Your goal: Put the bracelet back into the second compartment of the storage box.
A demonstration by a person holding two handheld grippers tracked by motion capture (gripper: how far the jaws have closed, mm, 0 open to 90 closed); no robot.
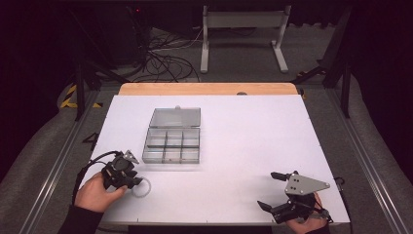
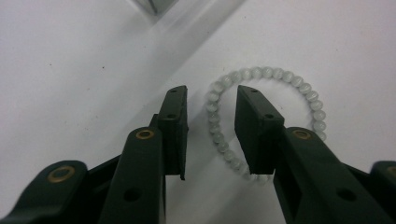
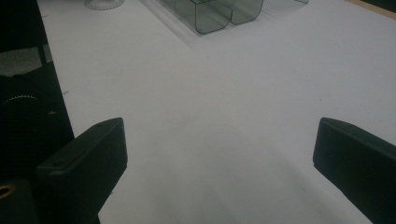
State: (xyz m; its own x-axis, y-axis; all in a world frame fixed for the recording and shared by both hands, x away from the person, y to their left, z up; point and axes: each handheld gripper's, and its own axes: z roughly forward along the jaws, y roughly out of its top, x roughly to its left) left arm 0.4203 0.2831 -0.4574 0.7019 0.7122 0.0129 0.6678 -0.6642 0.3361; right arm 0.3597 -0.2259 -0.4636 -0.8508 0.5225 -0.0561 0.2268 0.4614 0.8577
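**Left claw straddles bracelet, right claw idle**

The desk (image 1: 253, 146) is a white sheet, mostly bare, so there is free room around each item. The box (image 1: 172, 145) sits left of centre, lid flipped back flat on the far side, six small compartments open to the top; all look empty. That layout likely means it is ready to receive something dropped in from above.

The right claw (image 1: 274, 191) is parked at the near right corner, well apart from the box and everything else. Its jaws are spread wide in the right gripper view, bare desk between them, nothing held or touched. Judged as waiting, not working.

The left claw (image 1: 137, 182) is at the near left, close to the front left corner of the box. The hand tips it down toward the desk. In the left gripper view its jaws stand narrowly apart, one outside the loop and one inside it, with a stretch of beads between. No contact with the pads can be confirmed; the gap looks unclosed.

The bracelet (image 2: 261, 121) is a ring of pale beads lying flat on the desk, just in front of the box. Flat and round, it gives an easy pinch across one side of the loop. Probable aim: pinch, lift, move to a compartment.
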